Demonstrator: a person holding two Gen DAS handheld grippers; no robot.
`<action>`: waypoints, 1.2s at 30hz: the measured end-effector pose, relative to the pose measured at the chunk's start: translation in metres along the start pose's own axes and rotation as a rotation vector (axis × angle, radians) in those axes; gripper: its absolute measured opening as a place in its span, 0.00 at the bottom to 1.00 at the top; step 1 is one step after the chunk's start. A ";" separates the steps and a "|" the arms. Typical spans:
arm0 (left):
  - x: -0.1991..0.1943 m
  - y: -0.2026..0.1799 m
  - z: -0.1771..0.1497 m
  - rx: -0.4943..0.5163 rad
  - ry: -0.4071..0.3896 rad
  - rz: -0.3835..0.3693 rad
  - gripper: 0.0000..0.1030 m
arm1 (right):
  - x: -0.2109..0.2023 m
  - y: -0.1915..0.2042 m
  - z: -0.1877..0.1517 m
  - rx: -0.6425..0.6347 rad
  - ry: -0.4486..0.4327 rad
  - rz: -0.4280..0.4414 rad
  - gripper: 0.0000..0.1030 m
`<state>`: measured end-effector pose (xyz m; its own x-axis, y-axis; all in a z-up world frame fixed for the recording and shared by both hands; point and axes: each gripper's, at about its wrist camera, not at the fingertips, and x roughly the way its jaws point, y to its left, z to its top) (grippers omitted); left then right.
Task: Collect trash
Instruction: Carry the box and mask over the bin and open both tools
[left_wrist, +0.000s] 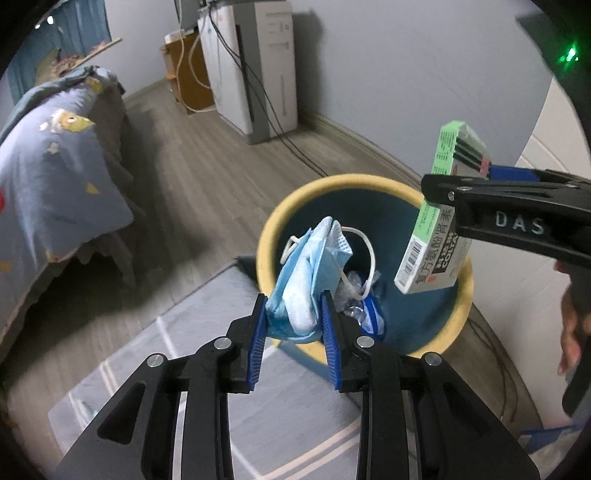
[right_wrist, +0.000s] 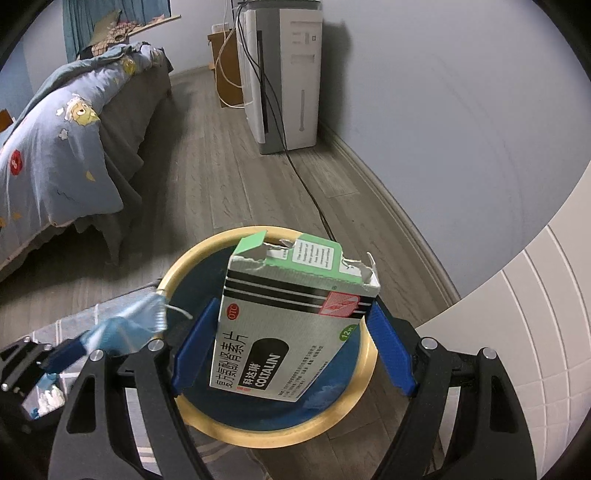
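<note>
The left gripper (left_wrist: 295, 321) has its fingers clamped on a crumpled blue face mask (left_wrist: 306, 280); the right gripper (right_wrist: 291, 343) grips a torn medicine box (right_wrist: 284, 325). Both hang over the yellow-rimmed waste bin (left_wrist: 266, 229), which already holds some trash. Only the release remains, I judge.

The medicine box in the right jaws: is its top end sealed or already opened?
Opened. The medicine box has a ragged, torn top edge with a green flap bent up, as the right wrist view shows.
</note>
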<state>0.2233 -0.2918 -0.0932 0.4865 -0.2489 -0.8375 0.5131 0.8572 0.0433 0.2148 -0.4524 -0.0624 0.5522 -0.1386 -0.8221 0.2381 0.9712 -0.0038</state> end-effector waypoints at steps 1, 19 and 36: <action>0.004 -0.003 0.000 0.002 0.001 -0.003 0.28 | 0.002 0.000 0.000 0.000 0.002 -0.004 0.76; 0.013 -0.008 -0.013 -0.004 -0.042 0.005 0.76 | 0.004 -0.011 0.001 0.078 0.005 0.033 0.90; -0.073 0.041 -0.056 -0.092 -0.095 0.116 0.92 | -0.047 0.028 0.010 0.066 -0.056 0.077 0.95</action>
<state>0.1689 -0.2134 -0.0612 0.6053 -0.1833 -0.7746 0.3847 0.9193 0.0830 0.2033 -0.4209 -0.0186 0.6140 -0.0766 -0.7856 0.2445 0.9648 0.0971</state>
